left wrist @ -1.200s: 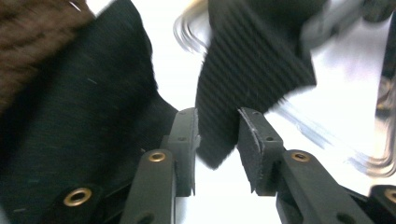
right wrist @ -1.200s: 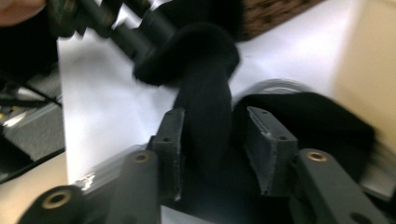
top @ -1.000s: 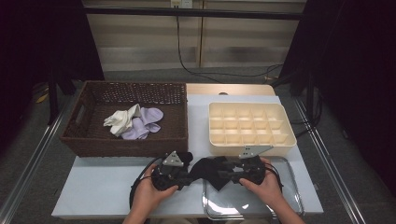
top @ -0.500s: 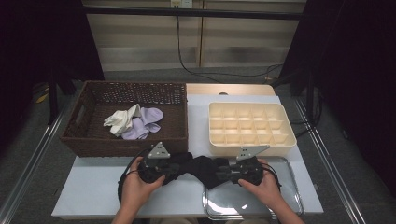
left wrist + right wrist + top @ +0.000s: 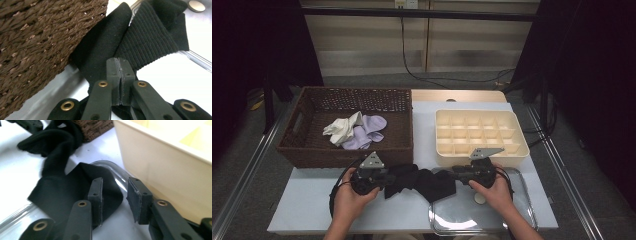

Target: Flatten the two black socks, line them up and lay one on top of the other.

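I am holding both grippers low over the near edge of the table (image 5: pixel 312 220), forearms coming in from the bottom of the high view and the two tools pointing inward toward each other. My left gripper (image 5: pixel 120 82) is lying just in front of the wicker basket (image 5: pixel 302 150), its jaws pressed fully together and pinching the black sock (image 5: pixel 419 180) at the ribbed cuff; the knit ridges are showing clearly beside the smoother, flatter cloth. My right gripper (image 5: pixel 113 201) is sitting near the front wall of the cream divided box (image 5: pixel 482 152), its jaws standing apart with a clear gap between the pads. One pad is resting against a fold of the sock; whether it is actually pressing the cloth I cannot tell, and nothing is clamped between the pads.

The sock is stretching between the two grippers, soft and matte, draping partly over the rounded rim of the shiny metal tray (image 5: pixel 522 220) and partly on the pale tabletop. The basket is coarse, dark brown and tightly woven. Inside it a white cloth (image 5: pixel 343 129) and a lilac cloth (image 5: pixel 369 130) are lying crumpled together. The box is smooth, hard plastic, divided into small square cells.
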Demonstrator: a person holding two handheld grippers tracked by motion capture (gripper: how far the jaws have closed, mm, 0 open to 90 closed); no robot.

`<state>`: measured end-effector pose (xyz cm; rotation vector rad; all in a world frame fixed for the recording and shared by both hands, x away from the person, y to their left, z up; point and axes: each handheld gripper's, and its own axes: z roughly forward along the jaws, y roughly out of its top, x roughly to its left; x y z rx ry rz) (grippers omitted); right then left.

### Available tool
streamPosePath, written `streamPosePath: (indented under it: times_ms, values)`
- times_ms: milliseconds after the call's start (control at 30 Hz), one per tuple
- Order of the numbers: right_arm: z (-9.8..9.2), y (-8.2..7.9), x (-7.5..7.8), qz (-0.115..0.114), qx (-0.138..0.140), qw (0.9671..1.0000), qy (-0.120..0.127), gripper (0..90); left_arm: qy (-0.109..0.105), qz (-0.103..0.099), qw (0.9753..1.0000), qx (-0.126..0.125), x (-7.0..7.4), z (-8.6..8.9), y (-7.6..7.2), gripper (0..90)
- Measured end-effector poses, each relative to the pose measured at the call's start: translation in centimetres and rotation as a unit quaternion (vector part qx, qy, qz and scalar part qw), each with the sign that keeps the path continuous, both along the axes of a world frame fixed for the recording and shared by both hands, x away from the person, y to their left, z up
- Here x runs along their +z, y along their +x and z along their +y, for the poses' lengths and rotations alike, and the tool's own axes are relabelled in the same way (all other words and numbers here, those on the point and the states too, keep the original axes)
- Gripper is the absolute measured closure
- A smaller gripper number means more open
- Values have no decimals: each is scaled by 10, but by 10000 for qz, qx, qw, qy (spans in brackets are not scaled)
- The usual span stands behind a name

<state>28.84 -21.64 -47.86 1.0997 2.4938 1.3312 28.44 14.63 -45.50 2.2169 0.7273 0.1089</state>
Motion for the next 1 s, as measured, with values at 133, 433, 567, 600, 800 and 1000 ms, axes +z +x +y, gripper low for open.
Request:
streamPosePath:
  times_ms: [133, 433, 567, 600, 800, 1000]
  values:
    - [12, 3, -4, 92, 255, 9996, -46, 750, 38, -28, 10000, -40, 0, 0, 1, 888]
    - [-11, -5, 11, -108, -44, 9999, 66, 866, 55, -77, 10000, -24, 3, 9, -1, 888]
    - [-30, -14, 17, -214, -237, 9993, 179, 865, 140, -99, 9998, -66, 4, 11, -4, 888]
    - [-34, -16, 16, -213, -269, 9992, 203, 865, 104, -90, 9999, -67, 4, 11, -4, 888]
    - [-46, -26, 6, -184, -418, 9987, 236, 865, 161, 61, 9997, -173, 1, 13, -9, 889]
    - [-52, -28, 3, -96, -484, 9985, 249, 842, 236, 184, 9994, -193, -4, 15, -11, 900]
